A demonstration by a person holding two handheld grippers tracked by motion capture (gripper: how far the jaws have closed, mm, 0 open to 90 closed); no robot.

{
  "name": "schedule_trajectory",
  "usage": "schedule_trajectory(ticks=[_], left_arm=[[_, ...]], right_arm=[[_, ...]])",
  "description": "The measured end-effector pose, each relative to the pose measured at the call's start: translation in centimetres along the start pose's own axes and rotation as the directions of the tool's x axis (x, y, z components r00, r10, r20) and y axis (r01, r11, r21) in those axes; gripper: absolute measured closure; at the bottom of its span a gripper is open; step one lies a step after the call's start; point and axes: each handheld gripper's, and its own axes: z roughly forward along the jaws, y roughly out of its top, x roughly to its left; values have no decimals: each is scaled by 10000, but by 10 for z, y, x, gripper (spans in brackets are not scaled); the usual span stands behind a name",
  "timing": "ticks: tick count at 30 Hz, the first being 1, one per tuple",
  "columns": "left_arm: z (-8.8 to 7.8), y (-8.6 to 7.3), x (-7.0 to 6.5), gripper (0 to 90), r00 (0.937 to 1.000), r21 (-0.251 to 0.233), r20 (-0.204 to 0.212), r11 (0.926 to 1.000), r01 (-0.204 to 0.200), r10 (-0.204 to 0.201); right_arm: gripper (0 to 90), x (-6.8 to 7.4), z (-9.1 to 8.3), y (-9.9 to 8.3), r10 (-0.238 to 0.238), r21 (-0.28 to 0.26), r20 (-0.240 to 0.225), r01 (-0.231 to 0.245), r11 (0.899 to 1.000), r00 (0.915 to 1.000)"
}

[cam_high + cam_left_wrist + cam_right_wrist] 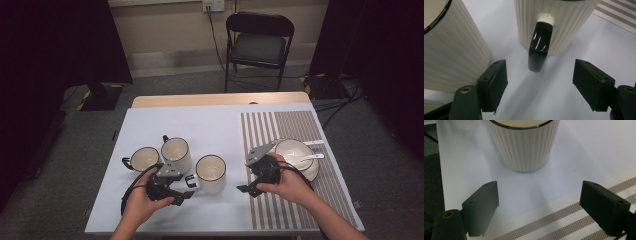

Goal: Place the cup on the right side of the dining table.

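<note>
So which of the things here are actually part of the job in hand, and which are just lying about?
In the job:
- right-hand mug, its black handle facing the left gripper
- right gripper, open beside it

Lying about:
- two other mugs
- bowl with spoon
- striped mat
- chair

Ribbed mug (210, 173), upright on the pale cloth.
Cream, dark-rimmed, rightmost of three; glossy black handle (539, 47) turned toward the near left, base just short of the striped mat (295, 165).
</note>
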Motion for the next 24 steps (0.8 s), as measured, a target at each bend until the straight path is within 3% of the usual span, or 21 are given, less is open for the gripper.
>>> schedule_trajectory(ticks=[4,16,24], left_arm=[[0,2,0,286,9998,-76,-123,9999,121,-122],[-1,7,-1,336,9993,29,-349,9999,-108,109],[1,6,-3,447,9983,125,-586,9999,38,-30]], right_arm=[[146,0,-1,9,-101,7,-53,101,9999,9999],[145,-5,1,27,-135,94,-127,136,9999,9998],[146,-11,3,33,31,151,-149,-29,9999,9999]])
